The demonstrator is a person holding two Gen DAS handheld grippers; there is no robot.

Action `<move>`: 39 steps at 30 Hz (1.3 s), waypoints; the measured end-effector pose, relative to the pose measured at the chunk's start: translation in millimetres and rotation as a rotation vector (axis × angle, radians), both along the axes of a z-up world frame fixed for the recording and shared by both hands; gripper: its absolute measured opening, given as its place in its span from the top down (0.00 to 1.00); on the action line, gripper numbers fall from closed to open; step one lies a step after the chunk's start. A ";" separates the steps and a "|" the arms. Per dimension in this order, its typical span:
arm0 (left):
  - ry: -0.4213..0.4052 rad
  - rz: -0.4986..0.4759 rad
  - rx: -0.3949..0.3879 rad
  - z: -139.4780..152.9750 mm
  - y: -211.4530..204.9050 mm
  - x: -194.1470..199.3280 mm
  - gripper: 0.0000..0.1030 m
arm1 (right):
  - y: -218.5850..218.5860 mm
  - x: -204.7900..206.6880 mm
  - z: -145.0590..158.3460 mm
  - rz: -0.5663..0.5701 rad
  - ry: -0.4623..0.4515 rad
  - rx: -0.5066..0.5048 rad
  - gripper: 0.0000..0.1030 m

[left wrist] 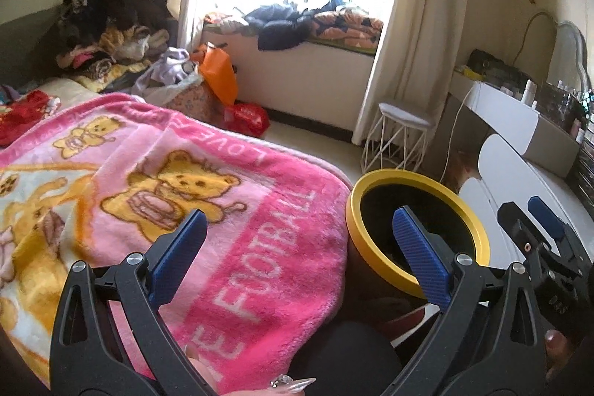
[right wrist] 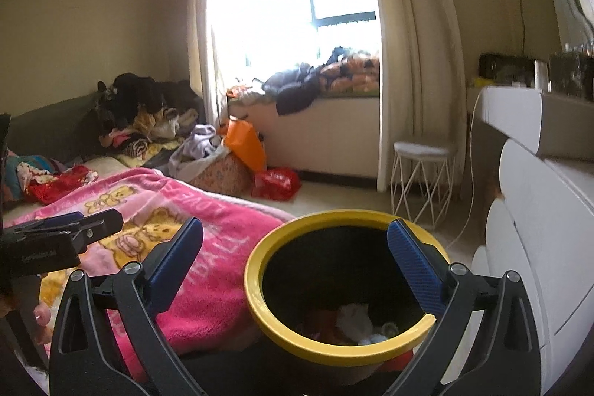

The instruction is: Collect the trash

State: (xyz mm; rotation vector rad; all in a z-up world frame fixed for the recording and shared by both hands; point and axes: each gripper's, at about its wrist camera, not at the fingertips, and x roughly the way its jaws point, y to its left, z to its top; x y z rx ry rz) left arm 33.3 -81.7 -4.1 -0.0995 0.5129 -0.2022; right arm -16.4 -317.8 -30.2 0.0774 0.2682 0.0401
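- While daylight floods the window, the right gripper [right wrist: 295, 247] hangs over a yellow-rimmed trash bin [right wrist: 297, 344], tilted slightly downward, its blue fingers [right wrist: 414, 266] spread wide with nothing between them.
- Crumpled white and red trash [right wrist: 352, 320] lies at the bottom of the bin, which stands on the floor just beside the bed's near right corner.
- To the left, the left gripper [left wrist: 299, 247] is angled down over a pink teddy-bear blanket [left wrist: 260, 210], jaws apart and empty, its right finger [left wrist: 421, 255] in front of the bin's rim.
- A white wire stool [right wrist: 423, 173] stands far right, near the curtain [right wrist: 415, 62].
- A fingertip [right wrist: 41, 314] shows at the near left edge.
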 end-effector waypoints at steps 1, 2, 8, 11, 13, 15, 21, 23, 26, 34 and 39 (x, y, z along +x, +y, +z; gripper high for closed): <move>-0.017 0.003 0.001 0.0 0.6 -2.6 0.10 | 1.2 -1.9 -0.9 -0.004 -0.012 -0.005 0.06; -0.028 0.002 0.001 -0.2 0.6 -4.4 0.10 | 1.8 -3.9 -2.7 -0.011 -0.021 -0.007 0.06; -0.070 -0.004 0.013 -3.4 -0.7 -11.9 0.10 | 12.2 -11.9 -10.9 -0.037 -0.047 -0.040 0.06; -0.073 -0.004 0.013 -5.1 -0.7 -12.5 0.10 | 14.4 -9.7 -13.8 -0.056 -0.050 -0.050 0.06; -0.067 -0.003 0.015 -7.1 -1.7 -12.6 0.10 | 13.3 -7.6 -15.4 -0.064 -0.042 -0.043 0.06; -0.061 -0.001 0.016 -9.2 -2.6 -13.0 0.10 | 12.1 -6.7 -17.3 -0.073 -0.032 -0.039 0.06; -0.055 -0.001 0.010 -10.4 -3.3 -12.8 0.10 | 12.0 -5.8 -17.7 -0.086 -0.037 -0.046 0.06; -0.057 0.000 0.012 -10.5 -3.6 -12.9 0.10 | 12.2 -6.6 -18.2 -0.085 -0.036 -0.044 0.06; -0.056 0.000 0.012 -10.7 -3.3 -12.6 0.10 | 12.0 -6.6 -18.1 -0.085 -0.037 -0.045 0.06; -0.057 -0.001 0.011 -10.7 -2.7 -12.3 0.10 | 12.1 -7.2 -16.9 -0.091 -0.039 -0.044 0.06; -0.057 -0.001 0.011 -10.9 -2.5 -12.2 0.10 | 11.1 -7.6 -16.4 -0.092 -0.041 -0.043 0.06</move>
